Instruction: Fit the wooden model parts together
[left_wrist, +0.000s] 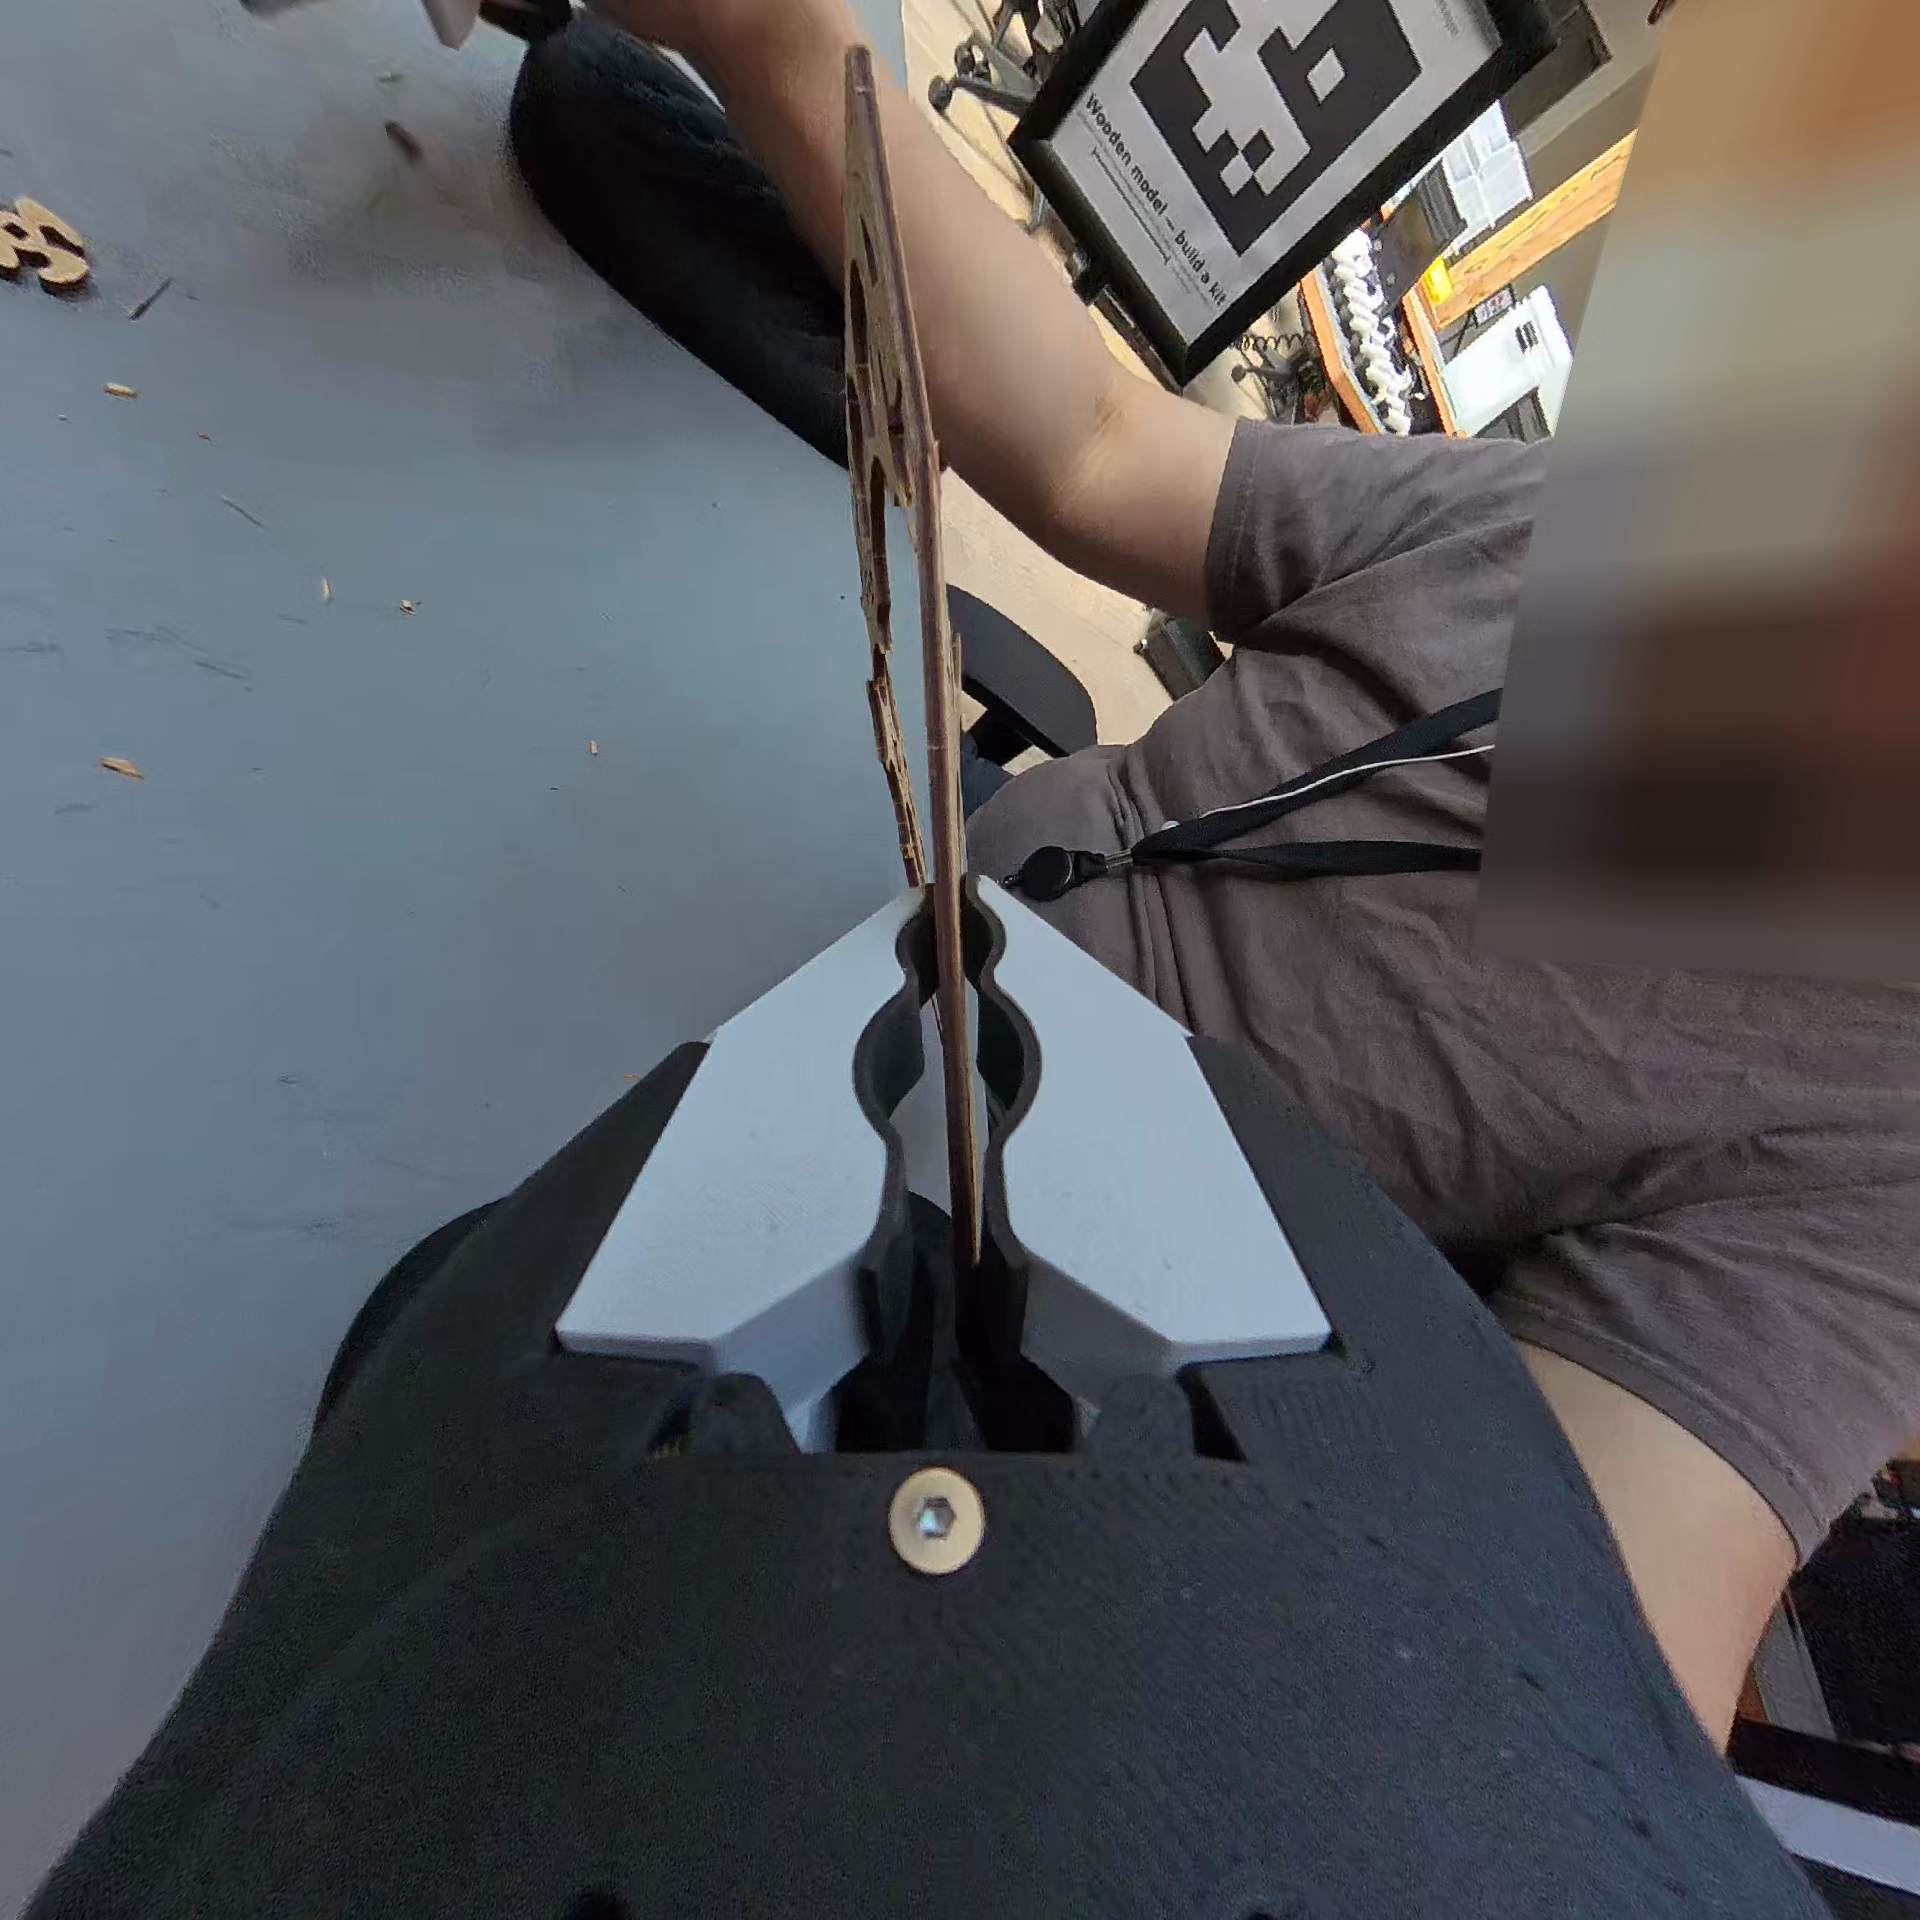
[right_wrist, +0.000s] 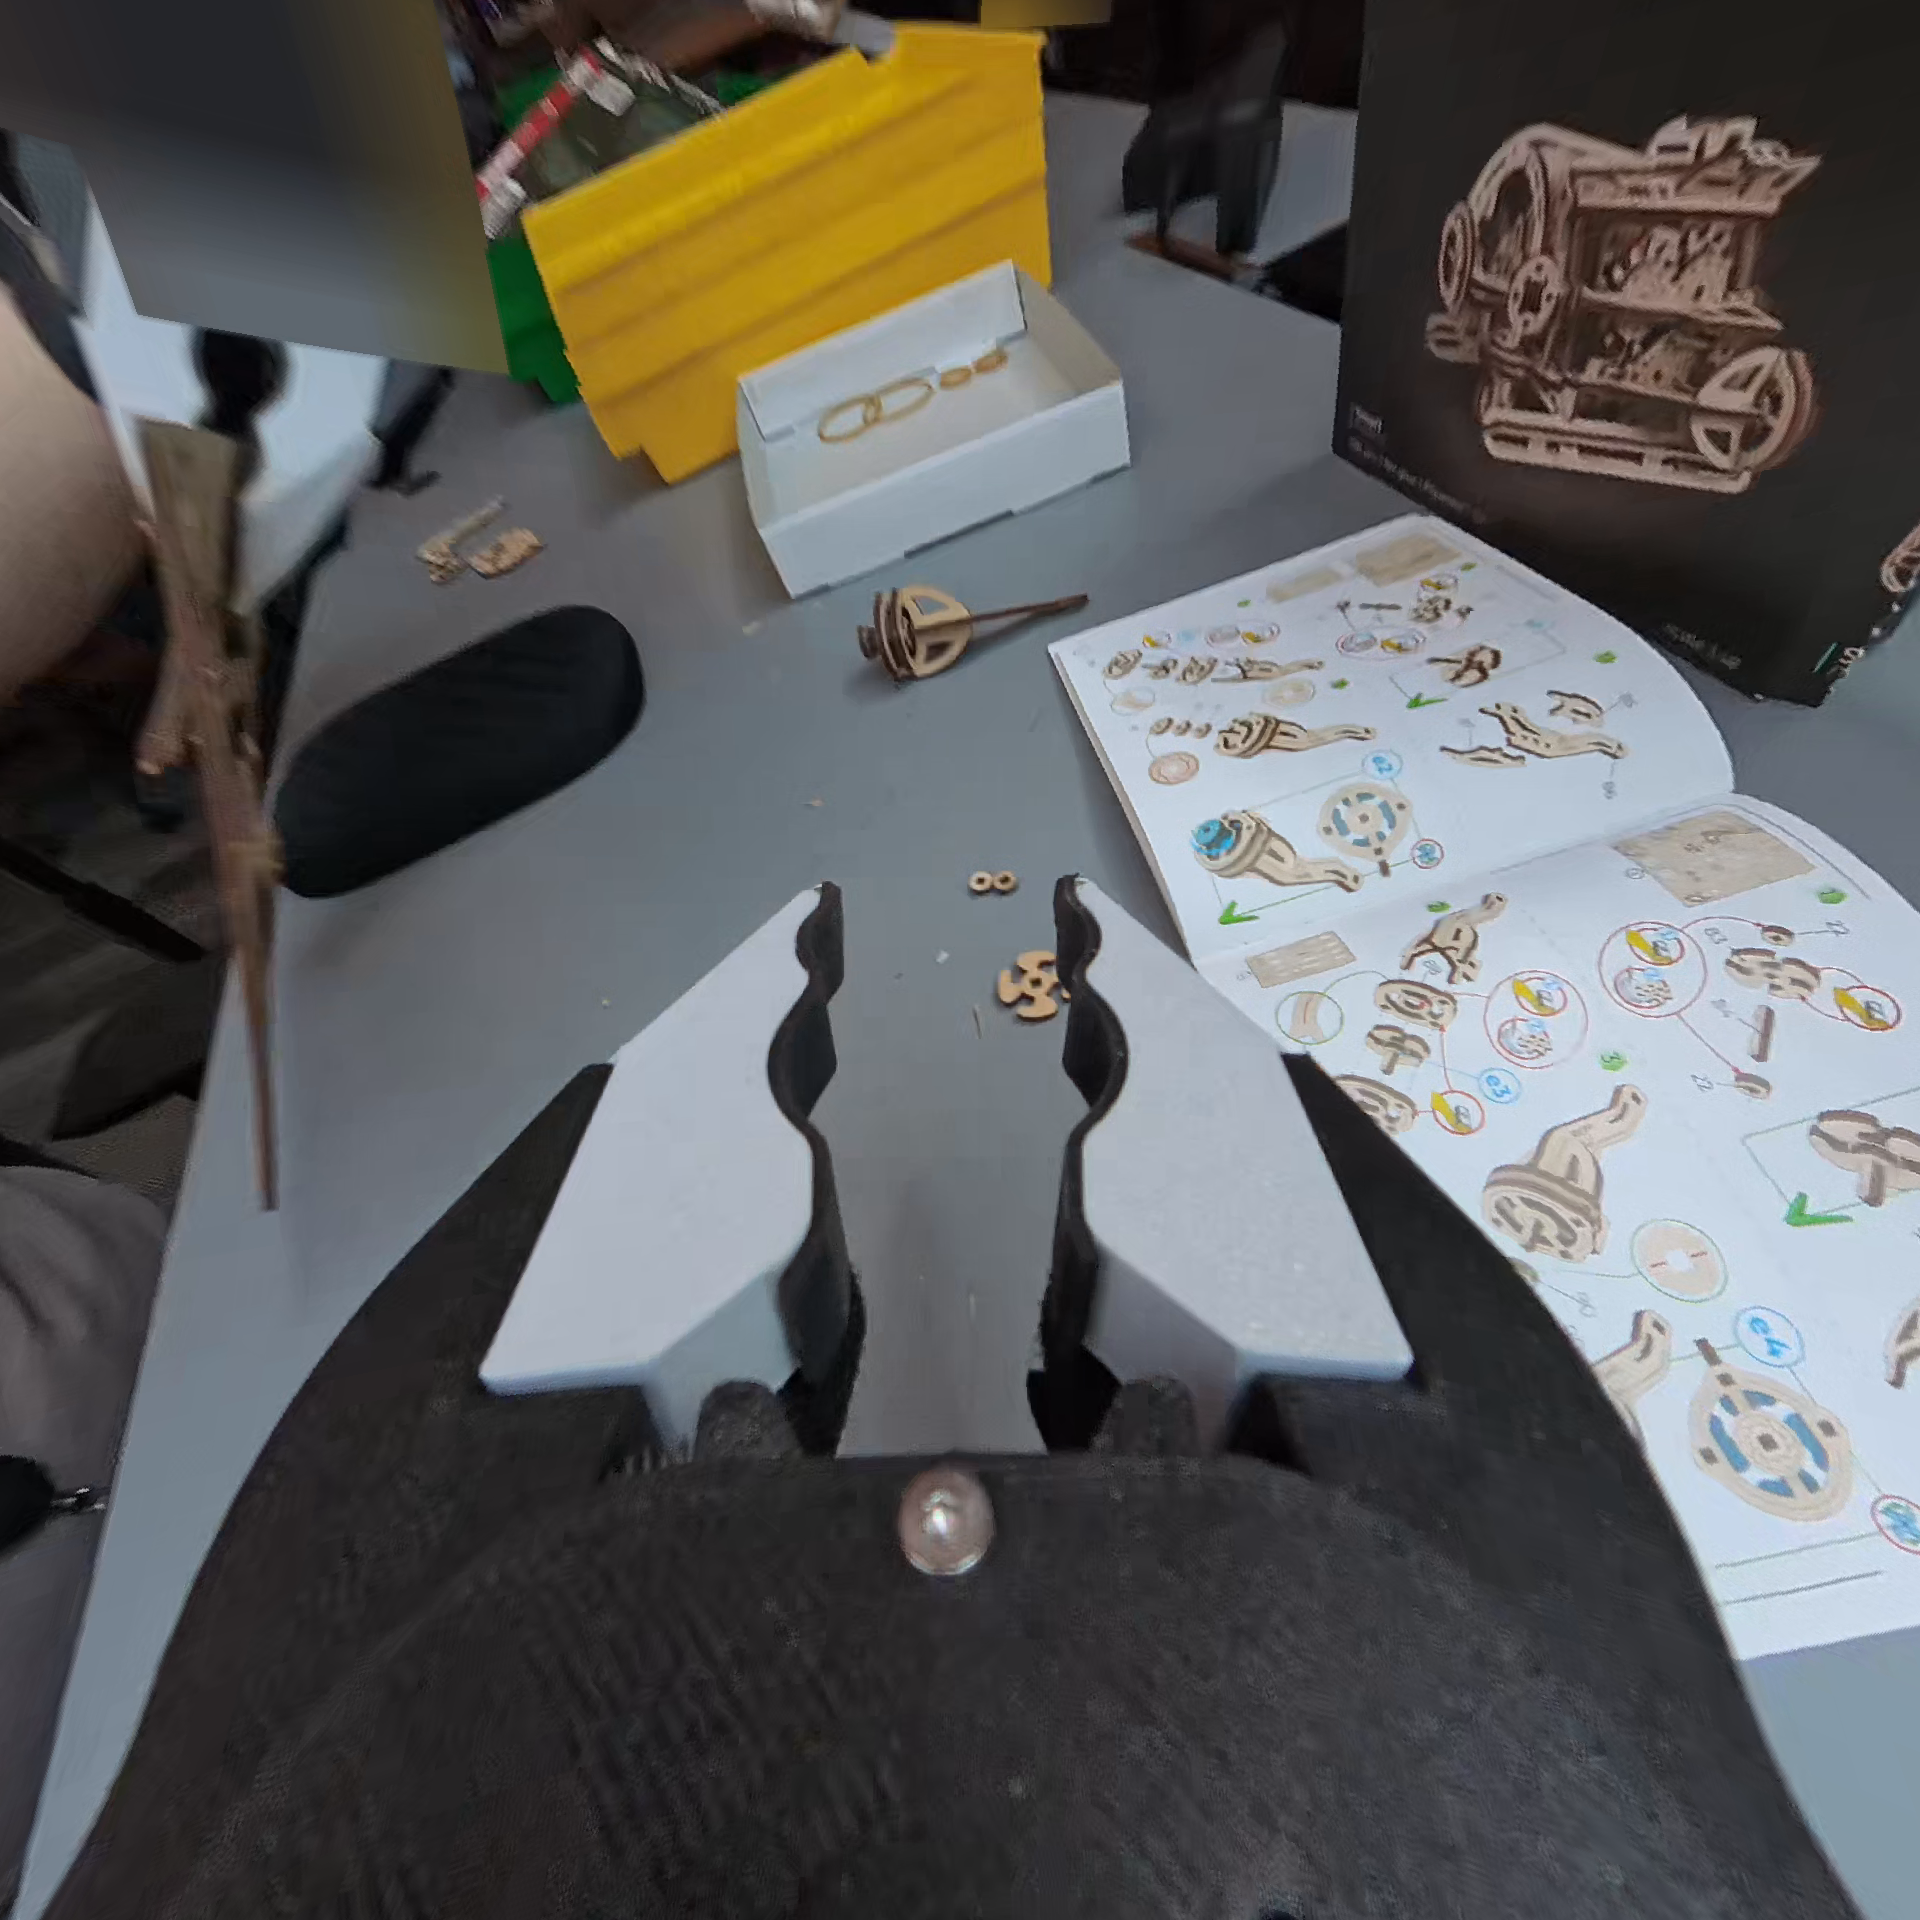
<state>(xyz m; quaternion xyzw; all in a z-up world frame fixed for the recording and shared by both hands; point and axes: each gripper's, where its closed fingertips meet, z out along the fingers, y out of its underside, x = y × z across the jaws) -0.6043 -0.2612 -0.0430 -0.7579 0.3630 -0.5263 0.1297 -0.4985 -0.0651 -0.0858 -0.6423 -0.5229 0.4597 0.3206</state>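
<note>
My left gripper (left_wrist: 948, 896) is shut on a thin laser-cut wooden sheet (left_wrist: 902, 436), held edge-on and upright over the grey table's edge. The same sheet shows blurred at the left of the right wrist view (right_wrist: 213, 727). My right gripper (right_wrist: 948, 896) is open and empty above the grey table (right_wrist: 623, 987). Just ahead of its right finger lie a small slotted wooden disc (right_wrist: 1031, 987) and a tiny double-ring piece (right_wrist: 992, 883). Farther off lies a partly built wooden assembly with a thin shaft (right_wrist: 925, 632).
An open instruction booklet (right_wrist: 1507, 1039) lies at the right, the black kit box (right_wrist: 1631, 332) behind it. A white tray with wooden rings (right_wrist: 935, 499) and a yellow bin (right_wrist: 800, 249) stand at the back. A black armrest pad (right_wrist: 457, 743) sits left. A person (left_wrist: 1403, 831) sits close by.
</note>
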